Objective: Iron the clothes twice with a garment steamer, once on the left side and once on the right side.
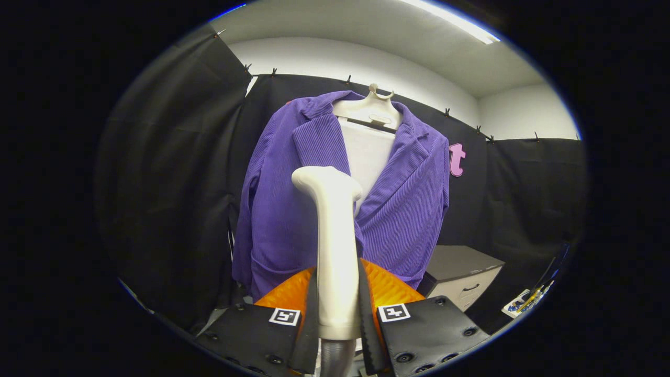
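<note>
Low in the frame's centre, the gripper (337,306) pinches the garment steamer (335,251) upright by its handle. Beyond, a purple jacket (403,209) hangs on a hanger (370,107).

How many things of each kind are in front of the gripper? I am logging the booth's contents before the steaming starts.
Garment steamer, clamped between the gripper fingers: 1
Purple jacket, hanging beyond the steamer: 1
White hanger, holding the jacket: 1
Drawer cabinet, beside the jacket's hem: 1
Total: 4
</note>
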{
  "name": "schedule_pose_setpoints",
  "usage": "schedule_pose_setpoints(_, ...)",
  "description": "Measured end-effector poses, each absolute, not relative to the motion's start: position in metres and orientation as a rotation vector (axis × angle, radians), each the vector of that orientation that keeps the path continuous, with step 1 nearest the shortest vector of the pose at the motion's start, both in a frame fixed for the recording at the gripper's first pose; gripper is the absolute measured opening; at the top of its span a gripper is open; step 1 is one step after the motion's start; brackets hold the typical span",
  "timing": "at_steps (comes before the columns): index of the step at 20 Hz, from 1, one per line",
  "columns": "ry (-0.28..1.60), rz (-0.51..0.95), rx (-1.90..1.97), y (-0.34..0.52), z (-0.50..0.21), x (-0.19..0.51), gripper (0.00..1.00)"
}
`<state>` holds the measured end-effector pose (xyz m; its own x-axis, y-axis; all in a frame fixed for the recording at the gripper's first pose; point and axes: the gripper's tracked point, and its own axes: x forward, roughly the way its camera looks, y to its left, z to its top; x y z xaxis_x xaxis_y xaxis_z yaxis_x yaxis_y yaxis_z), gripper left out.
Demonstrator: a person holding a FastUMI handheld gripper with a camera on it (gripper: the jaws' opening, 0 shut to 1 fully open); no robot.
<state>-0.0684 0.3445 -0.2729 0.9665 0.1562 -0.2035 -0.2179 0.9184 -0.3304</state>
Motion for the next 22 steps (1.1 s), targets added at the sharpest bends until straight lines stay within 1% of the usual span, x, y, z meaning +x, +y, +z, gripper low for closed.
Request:
schedule_pose_setpoints(11,0.275,0.203,-0.418,0.323,-0.336,-0.106,0.41)
schedule_pose_setpoints(16,0.371,0.204,-0.389,0.317,-0.375,-0.115,0.41)
schedule_pose_setpoints(22,0.418,0.204,-0.412,0.310,-0.405,-0.123,0.41)
